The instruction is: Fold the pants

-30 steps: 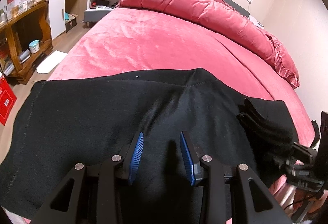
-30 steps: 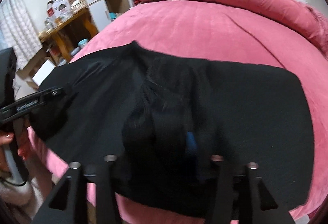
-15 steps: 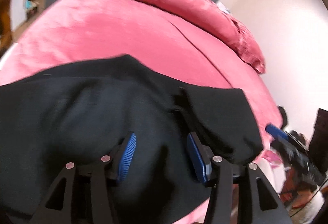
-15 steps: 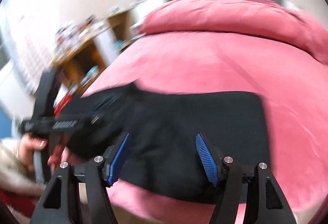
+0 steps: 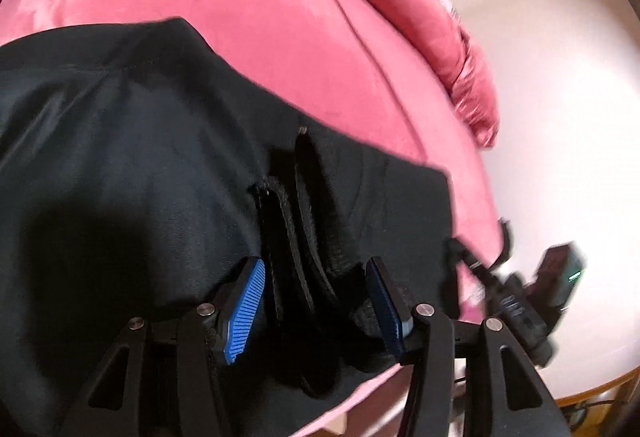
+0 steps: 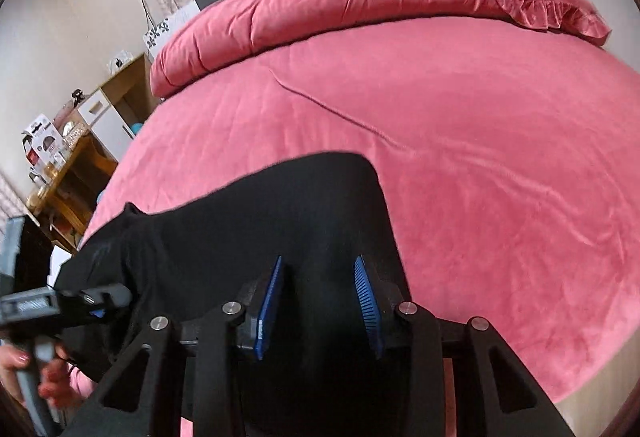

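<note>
Black pants (image 5: 120, 165) lie spread across the near part of a pink bed (image 5: 280, 17). My left gripper (image 5: 314, 307) is open low over them, and a folded, banded part of the pants (image 5: 308, 221) runs between its blue pads (image 5: 244, 309) without being pinched. My right gripper (image 6: 318, 307) hovers over the pants' (image 6: 260, 229) right end; its jaws are closing with black fabric lying between them, not clamped. Each gripper shows in the other's view: the right one (image 5: 520, 301) at the bed's edge, the left one (image 6: 80, 297) held by a hand (image 6: 24, 369).
A rolled pink quilt (image 6: 340, 1) and a frilled pillow (image 6: 552, 9) lie at the head of the bed. Wooden shelves with boxes (image 6: 60, 165) stand to the left. A pale wall (image 5: 560, 97) is close on the bed's right side.
The right gripper has let go of the bunched fabric that covered it, swung right, and its jaws have narrowed. The left gripper has opened wider and moved right onto the banded fold.
</note>
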`<control>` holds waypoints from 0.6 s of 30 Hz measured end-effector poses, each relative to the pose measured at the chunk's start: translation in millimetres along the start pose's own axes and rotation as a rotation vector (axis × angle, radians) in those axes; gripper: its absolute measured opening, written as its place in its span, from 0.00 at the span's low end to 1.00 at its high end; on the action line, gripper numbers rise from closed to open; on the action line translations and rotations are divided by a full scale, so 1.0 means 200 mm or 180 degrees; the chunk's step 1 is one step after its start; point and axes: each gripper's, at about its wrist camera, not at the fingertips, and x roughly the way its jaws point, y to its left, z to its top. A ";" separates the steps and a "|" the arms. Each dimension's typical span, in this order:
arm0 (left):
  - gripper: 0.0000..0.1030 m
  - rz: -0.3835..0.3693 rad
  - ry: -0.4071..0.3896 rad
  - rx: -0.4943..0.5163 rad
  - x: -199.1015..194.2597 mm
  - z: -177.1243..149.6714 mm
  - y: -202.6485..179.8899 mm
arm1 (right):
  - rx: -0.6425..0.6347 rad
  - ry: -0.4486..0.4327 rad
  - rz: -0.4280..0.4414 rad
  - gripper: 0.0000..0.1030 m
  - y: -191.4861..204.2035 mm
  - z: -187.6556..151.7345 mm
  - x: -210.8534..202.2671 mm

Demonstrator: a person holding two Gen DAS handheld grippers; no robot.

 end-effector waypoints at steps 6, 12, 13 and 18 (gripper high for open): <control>0.71 -0.0102 0.0143 -0.0154 0.06 0.02 -0.02 | -0.0302 -0.0037 -0.0150 0.37 0.04 -0.03 0.00; 0.20 0.0241 0.0168 0.0456 0.09 0.00 -0.15 | -0.0297 0.0036 -0.0212 0.37 0.05 -0.03 0.02; 0.20 0.0202 0.0060 0.0527 0.05 0.01 -0.18 | -0.0288 0.0033 -0.0195 0.37 0.05 -0.03 0.01; 0.20 0.0402 -0.0021 0.0741 0.02 0.01 -0.19 | -0.0424 0.0140 -0.0237 0.37 0.08 -0.07 0.06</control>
